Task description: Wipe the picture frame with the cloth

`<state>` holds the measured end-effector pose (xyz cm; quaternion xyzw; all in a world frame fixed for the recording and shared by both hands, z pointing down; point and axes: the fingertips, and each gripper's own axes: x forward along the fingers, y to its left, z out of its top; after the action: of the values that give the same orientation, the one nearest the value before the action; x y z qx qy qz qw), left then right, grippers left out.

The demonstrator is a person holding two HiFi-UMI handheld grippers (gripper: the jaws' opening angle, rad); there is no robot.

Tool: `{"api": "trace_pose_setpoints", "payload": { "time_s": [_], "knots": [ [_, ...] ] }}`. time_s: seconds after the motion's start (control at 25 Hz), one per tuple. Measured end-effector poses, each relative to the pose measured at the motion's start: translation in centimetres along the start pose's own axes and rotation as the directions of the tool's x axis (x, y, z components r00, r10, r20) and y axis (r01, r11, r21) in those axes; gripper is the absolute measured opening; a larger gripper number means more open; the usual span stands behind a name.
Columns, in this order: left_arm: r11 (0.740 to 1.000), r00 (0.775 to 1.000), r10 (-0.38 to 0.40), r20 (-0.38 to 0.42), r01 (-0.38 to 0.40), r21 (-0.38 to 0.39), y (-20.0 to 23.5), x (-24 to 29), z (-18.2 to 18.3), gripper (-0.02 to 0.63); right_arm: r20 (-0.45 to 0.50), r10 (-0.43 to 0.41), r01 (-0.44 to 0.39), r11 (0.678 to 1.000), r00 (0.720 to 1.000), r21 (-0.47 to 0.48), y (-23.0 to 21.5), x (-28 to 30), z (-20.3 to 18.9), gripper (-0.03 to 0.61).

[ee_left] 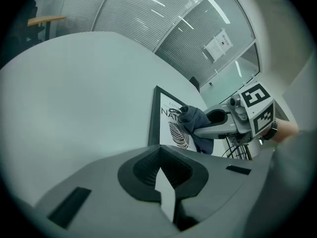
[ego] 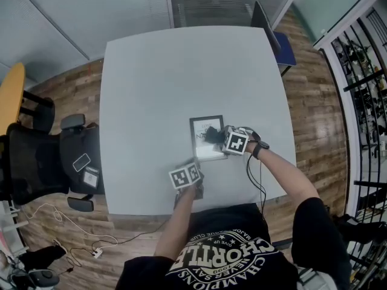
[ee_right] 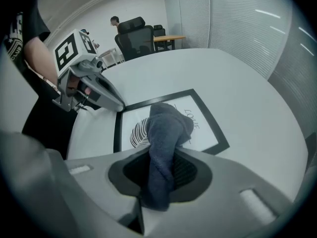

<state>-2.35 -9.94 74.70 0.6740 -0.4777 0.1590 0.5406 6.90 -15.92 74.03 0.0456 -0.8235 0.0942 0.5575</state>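
Observation:
A black-edged picture frame (ego: 204, 125) with a leaf print lies flat on the white table (ego: 163, 77), near its front edge. My right gripper (ego: 217, 136) is shut on a dark blue-grey cloth (ego: 213, 135), and the bunched cloth (ee_right: 166, 125) rests on the glass of the frame (ee_right: 205, 133). My left gripper (ego: 195, 162) is shut, and its tips (ee_right: 118, 106) rest at the frame's near left corner. In the left gripper view the frame (ee_left: 166, 128) stands just past my jaws, with the cloth (ee_left: 194, 119) hanging from the right gripper's fingers (ee_left: 218, 131).
A black office chair (ego: 42, 156) stands left of the table and a blue-seated chair (ego: 277, 41) at its far right corner. Cables lie on the wood floor (ego: 66, 222). Shelving (ego: 369, 101) lines the right side. A person (ee_right: 115, 21) stands in the background.

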Motion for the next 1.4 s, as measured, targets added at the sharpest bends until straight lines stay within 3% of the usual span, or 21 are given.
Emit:
{"api": "trace_pose_setpoints", "payload": {
  "time_s": [0.16, 0.4, 0.68, 0.88, 1.04, 1.28, 1.4],
  "knots": [
    [1.000, 1.000, 0.000, 0.003, -0.001, 0.004, 0.0, -0.1, 0.0, 0.000, 0.033, -0.008, 0.005, 0.997, 0.999, 0.076, -0.6, -0.7, -1.4, 0.084],
    [0.999, 0.999, -0.034, 0.008, 0.034, 0.014, -0.2, -0.1, 0.0, 0.000, -0.023, -0.050, 0.051, 0.998, 0.998, 0.026, -0.7, -1.3, -2.0, 0.085],
    [0.998, 0.999, -0.052, 0.003, 0.052, 0.021, -0.1, 0.0, 0.0, 0.000, 0.113, 0.034, -0.032, 0.999, 0.993, -0.026, 2.1, -0.6, 6.1, 0.084],
    [0.997, 0.998, -0.059, -0.008, 0.059, 0.053, -0.1, -0.2, -0.3, 0.000, 0.088, 0.071, -0.063, 0.994, 0.994, -0.086, 4.1, 1.9, 9.3, 0.084],
    [0.997, 0.998, -0.065, 0.004, 0.065, 0.032, -0.2, -0.3, -0.2, 0.000, 0.018, 0.085, -0.084, 0.996, 0.996, -0.038, 4.2, 3.8, 7.9, 0.086],
    [0.997, 0.998, -0.069, 0.013, 0.069, 0.021, 0.2, -0.4, -0.2, 0.000, 0.016, 0.083, -0.083, 0.996, 0.996, -0.031, 3.6, 3.1, 5.7, 0.086],
    [0.998, 0.998, -0.067, 0.020, 0.067, 0.007, 0.4, -0.5, -0.2, 0.000, -0.040, 0.077, -0.076, 0.997, 0.996, 0.023, 3.1, 2.3, 2.3, 0.084]
  ]
}}
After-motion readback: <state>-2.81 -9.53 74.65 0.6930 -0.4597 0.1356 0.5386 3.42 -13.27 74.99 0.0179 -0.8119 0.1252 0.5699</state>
